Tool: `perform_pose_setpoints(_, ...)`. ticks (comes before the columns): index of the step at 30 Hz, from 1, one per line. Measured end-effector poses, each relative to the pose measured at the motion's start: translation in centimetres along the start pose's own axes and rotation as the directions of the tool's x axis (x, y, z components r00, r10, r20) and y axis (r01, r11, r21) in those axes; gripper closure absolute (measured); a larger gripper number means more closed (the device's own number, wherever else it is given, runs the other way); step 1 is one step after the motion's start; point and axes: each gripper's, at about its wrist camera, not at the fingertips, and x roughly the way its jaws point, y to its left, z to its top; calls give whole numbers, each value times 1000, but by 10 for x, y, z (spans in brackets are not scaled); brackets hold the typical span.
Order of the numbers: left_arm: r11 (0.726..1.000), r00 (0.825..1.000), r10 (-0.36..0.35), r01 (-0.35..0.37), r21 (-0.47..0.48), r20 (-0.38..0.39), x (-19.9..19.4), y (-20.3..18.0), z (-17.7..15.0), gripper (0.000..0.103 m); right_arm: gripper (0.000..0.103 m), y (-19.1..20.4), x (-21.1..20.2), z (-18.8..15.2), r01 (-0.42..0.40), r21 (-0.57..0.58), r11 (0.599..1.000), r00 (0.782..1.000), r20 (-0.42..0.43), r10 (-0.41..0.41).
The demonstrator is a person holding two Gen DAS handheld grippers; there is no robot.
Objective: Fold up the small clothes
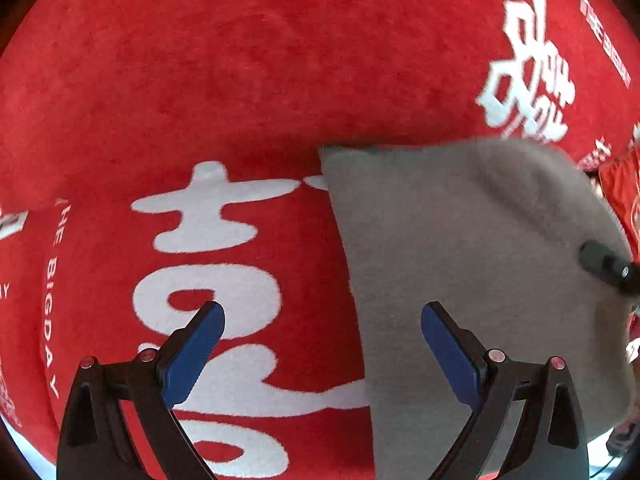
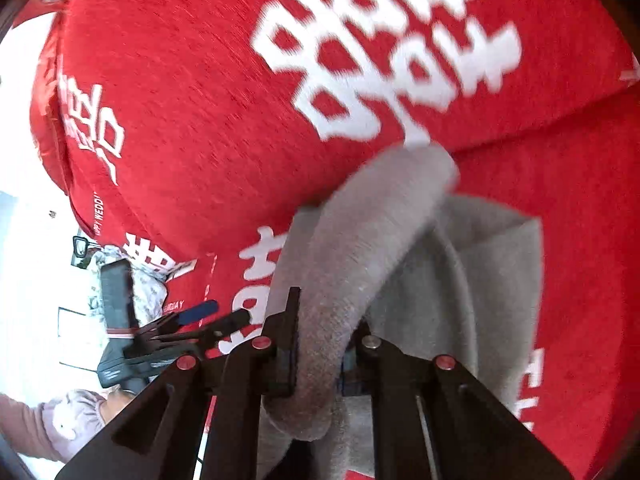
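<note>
We are working on a grey fleece garment (image 1: 460, 260) that is lying on a red blanket (image 1: 240, 72) printed with big white characters. Our left gripper (image 1: 322, 344) is pointing down over the garment's left edge, its jaws standing wide apart with nothing between them. Our right gripper (image 2: 324, 344) is keeping its jaws clamped on a rolled fold of the same garment (image 2: 360, 248), which is lifting off the blanket. Left of the garment, a sleeve (image 2: 60, 424) is showing.
</note>
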Motion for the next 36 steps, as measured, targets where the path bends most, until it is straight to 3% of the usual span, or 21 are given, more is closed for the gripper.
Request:
perform_pose_setpoints(3,999,1000,-9,10,45,-29,14,-14,-5,4,89,-27,-1,-7,64,74,995,998,-13,-63)
perform_pose_setpoints(6,997,998,-23,27,78,-56,26,-24,-13,4,88,-82,19,-25,152,198,968,985,-108,-132)
perform_pose_setpoints(10,994,998,-12,18,106,-56,22,-23,-13,4,83,-101,13,-38,126,292,948,991,-85,-106)
perform_pose_setpoints(11,994,998,-10,16,110,-60,20,-21,-13,4,72,-99,8,-39,176,281,943,983,-95,-156)
perform_pose_setpoints(14,992,998,21,-14,129,-58,9,-16,-12,4,70,-79,-9,-43,240,234,942,970,-98,-223)
perform_pose_setpoints(16,990,998,13,-4,138,-66,2,-13,-16,4,63,-68,-22,-49,209,213,954,977,-86,-195)
perform_pose_setpoints(17,990,997,3,8,140,-77,2,-11,-18,4,45,-60,-29,-53,188,208,960,981,-82,-174)
perform_pose_setpoints(18,990,996,-4,16,142,-86,1,-11,-20,4,36,-54,-33,-58,164,204,965,985,-82,-150)
perform_pose_setpoints(19,988,995,-13,27,149,-97,1,-11,-24,4,36,-51,-34,-62,148,201,968,987,-93,-132)
perform_pose_setpoints(20,987,994,-17,34,157,-105,1,-12,-27,4,39,-53,-35,-67,140,200,970,986,-121,-117)
perform_pose_setpoints(23,981,992,-14,38,191,-124,5,-21,-38,4,96,-51,-18,-82,200,141,970,957,-241,-162)
perform_pose_setpoints(27,969,992,28,3,248,-124,13,-32,-55,4,96,-38,-18,-89,333,-24,942,916,-228,-330)
perform_pose_setpoints(30,968,987,34,6,249,-155,28,-33,-71,3,97,-67,-13,-102,377,19,926,895,-266,-359)
perform_pose_setpoints(32,969,987,41,-1,248,-154,31,-33,-78,3,97,-73,-15,-109,367,24,930,904,-246,-350)
perform_pose_setpoints(36,973,986,45,-7,232,-161,25,-31,-76,3,96,-69,-21,-107,388,29,921,895,-251,-369)
